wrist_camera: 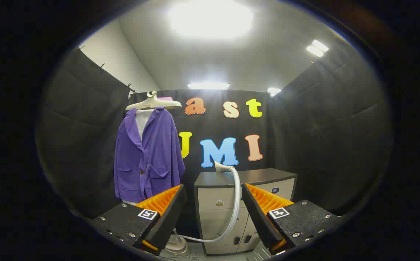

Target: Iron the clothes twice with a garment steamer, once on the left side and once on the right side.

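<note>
- Garment steamer head (223,167), a pale, funnel-shaped nozzle, rests on the dark top of a low cabinet, beyond the gripper's fingers and roughly in line with the gap between them.
- Its grey ribbed hose (236,203) curves down from the nozzle across the cabinet front, then sweeps along the floor to a pale rounded base unit (177,247) that sits low behind the left finger.
- The purple buttoned jacket (146,156) with two front pockets hangs on a cream plastic hanger (153,103), over a white form or lining that shows at the collar and below the hem.
- The jacket hangs well apart from the steamer head, beyond the left finger and to the left of the cabinet.
- The gripper (213,210) is released: its two fingers are spread wide with nothing between them and touch neither steamer nor jacket.
- The light grey cabinet (213,203) with a dark brown top has several drawers or doors on its front and stands against the black cloth wall (322,137) of the booth.
- Bright ceiling lights (210,18) shine overhead.
</note>
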Demonstrator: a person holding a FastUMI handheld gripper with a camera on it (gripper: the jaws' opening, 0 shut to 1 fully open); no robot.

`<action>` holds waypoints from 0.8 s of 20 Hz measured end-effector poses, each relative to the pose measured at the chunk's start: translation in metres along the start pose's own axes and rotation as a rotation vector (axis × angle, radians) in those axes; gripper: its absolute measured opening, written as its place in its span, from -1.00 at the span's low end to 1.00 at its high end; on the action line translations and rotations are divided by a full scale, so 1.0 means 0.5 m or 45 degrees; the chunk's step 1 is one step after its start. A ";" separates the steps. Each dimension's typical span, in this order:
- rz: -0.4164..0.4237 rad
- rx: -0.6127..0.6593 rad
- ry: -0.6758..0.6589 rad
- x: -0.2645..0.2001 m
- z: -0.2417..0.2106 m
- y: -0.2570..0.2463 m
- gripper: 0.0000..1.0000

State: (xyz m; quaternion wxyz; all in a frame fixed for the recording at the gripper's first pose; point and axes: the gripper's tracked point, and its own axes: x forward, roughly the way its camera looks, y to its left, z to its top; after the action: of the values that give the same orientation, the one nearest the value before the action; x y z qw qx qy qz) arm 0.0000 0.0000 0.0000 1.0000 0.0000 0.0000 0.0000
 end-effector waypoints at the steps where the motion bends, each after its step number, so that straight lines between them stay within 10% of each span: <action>1: 0.000 0.002 -0.002 -0.002 0.001 0.002 0.90; 16: -0.003 0.007 -0.004 0.009 0.015 -0.009 0.90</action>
State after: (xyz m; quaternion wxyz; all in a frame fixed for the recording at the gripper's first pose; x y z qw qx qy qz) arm 0.0045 -0.0043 0.0075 1.0000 0.0028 -0.0014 -0.0012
